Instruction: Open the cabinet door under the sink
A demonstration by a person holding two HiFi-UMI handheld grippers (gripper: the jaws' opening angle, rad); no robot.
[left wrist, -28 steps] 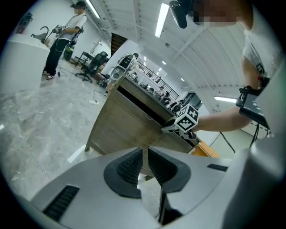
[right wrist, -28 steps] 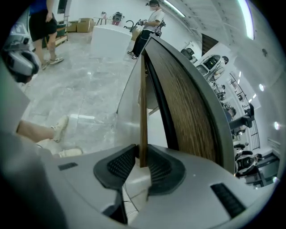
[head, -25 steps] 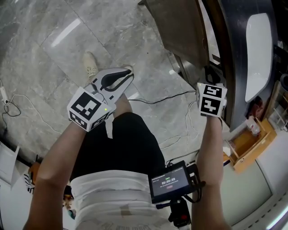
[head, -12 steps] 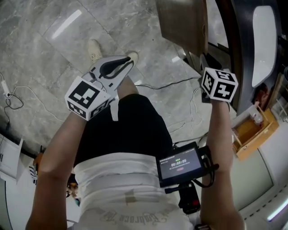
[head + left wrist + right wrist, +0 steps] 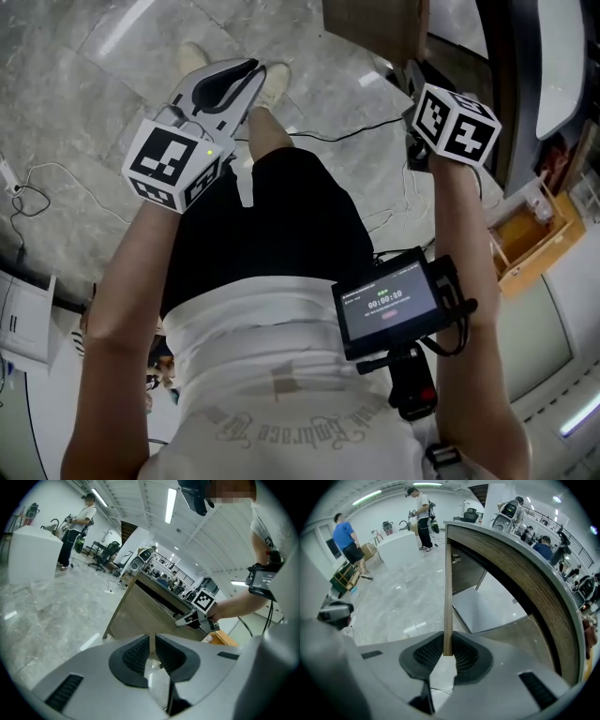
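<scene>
Cabinet door (image 5: 448, 597): one, clamped in right hand-held gripper (image 5: 447, 652)

White shirt (image 5: 281, 384); black shorts (image 5: 272, 225); grey-white left claw (image 5: 251, 68)

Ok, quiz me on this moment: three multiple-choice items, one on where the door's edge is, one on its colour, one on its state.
1. The door's free edge is:
A. between the right gripper's jaws
B. lying flat on the ground
C. out of every view

2. The door is:
A. white
B. brown
C. red

3. The door is:
A. shut flush
B. swung open
C. taken off and laid down

Answers:
1. A, since the right gripper view shows the pads clamped on the thin edge.
2. B, since the panel is wood-brown.
3. B, since it stands away from the cabinet and the inside shows.
</scene>
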